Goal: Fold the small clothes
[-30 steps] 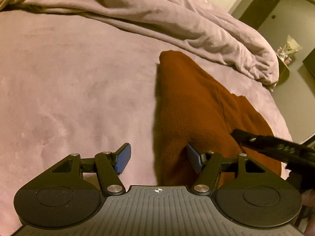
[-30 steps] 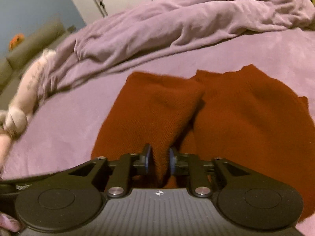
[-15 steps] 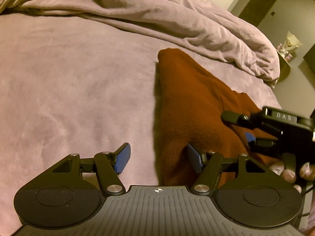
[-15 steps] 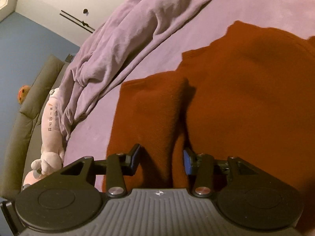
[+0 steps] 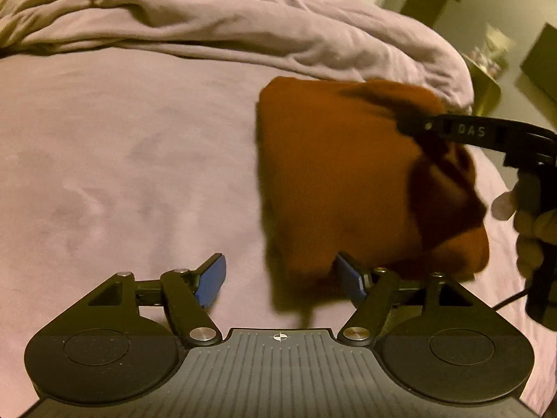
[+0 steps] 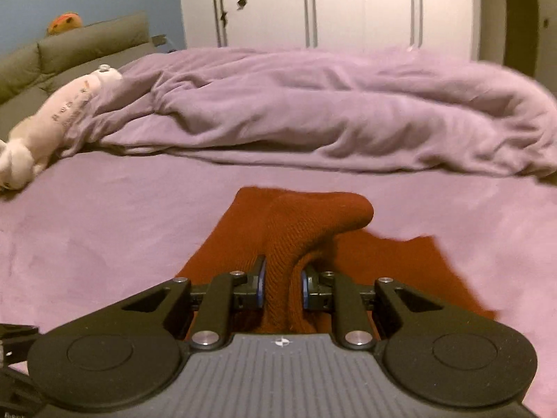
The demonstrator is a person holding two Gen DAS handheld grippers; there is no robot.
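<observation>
A rust-brown knit garment [image 5: 330, 174] lies on the lilac bed sheet [image 5: 122, 160], partly folded over itself. My right gripper [image 6: 282, 278] is closing, its blue pads pinching a raised ridge of the garment [image 6: 313, 216], which lifts off the bed in front of it. In the left wrist view the right gripper [image 5: 410, 123] reaches in from the right over the cloth's far side, held by a person's hand [image 5: 522, 216]. My left gripper [image 5: 280, 278] is opening wide. The garment's near corner lies between its pads, close to the right one, unpressed.
A crumpled lilac duvet [image 6: 313, 111] is heaped across the far side of the bed. A pale plush toy [image 6: 52, 118] lies at the left by a grey headboard [image 6: 69, 48]. White wardrobe doors [image 6: 313, 3] stand behind. The bed's right edge and a side table [image 5: 484, 80] are nearby.
The right gripper opened, rolled level, then closed on a fold of the garment and raised it. The left gripper shifted and its jaws widened. The garment's right part now bunches up.
</observation>
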